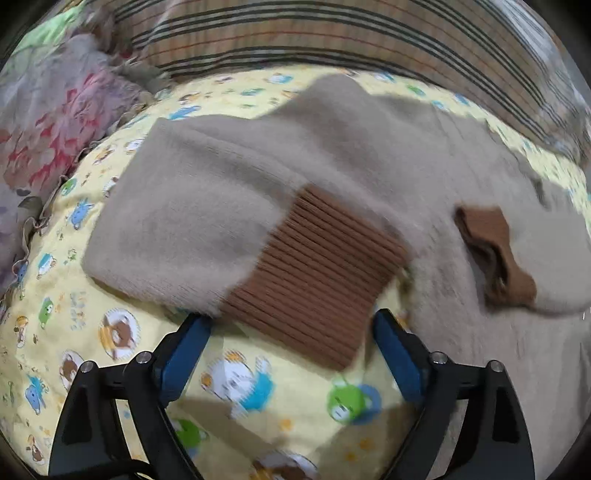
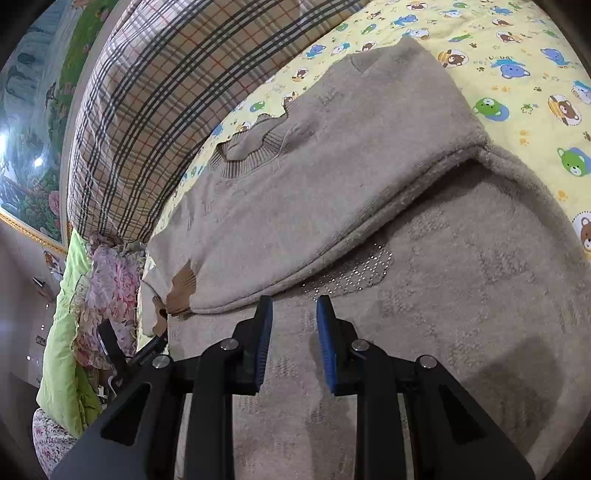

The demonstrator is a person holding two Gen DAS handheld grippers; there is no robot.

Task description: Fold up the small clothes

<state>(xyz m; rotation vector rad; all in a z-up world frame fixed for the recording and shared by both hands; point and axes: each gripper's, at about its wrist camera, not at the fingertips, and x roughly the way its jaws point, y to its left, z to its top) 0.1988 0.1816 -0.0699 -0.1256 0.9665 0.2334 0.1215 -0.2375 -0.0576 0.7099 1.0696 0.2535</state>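
Observation:
A small fuzzy beige sweater (image 1: pixel 229 184) lies on a yellow cartoon-print sheet (image 1: pixel 258 384). One sleeve ends in a brown ribbed cuff (image 1: pixel 317 288). A second brown cuff (image 1: pixel 495 251) lies on the sweater's body to the right. My left gripper (image 1: pixel 291 325) is open, its blue pads either side of the ribbed cuff's near edge, holding nothing. In the right wrist view the sweater (image 2: pixel 369 184) has its upper part folded over the body, collar (image 2: pixel 251 155) at the far left. My right gripper (image 2: pixel 294 306) is partly open and empty, just short of the folded edge.
A plaid blanket (image 1: pixel 332 33) is bunched along the far side of the sheet; it also shows in the right wrist view (image 2: pixel 147 110). A floral quilt (image 1: pixel 48 147) lies at the left. A green quilt (image 2: pixel 62 350) sits beyond the sweater's far end.

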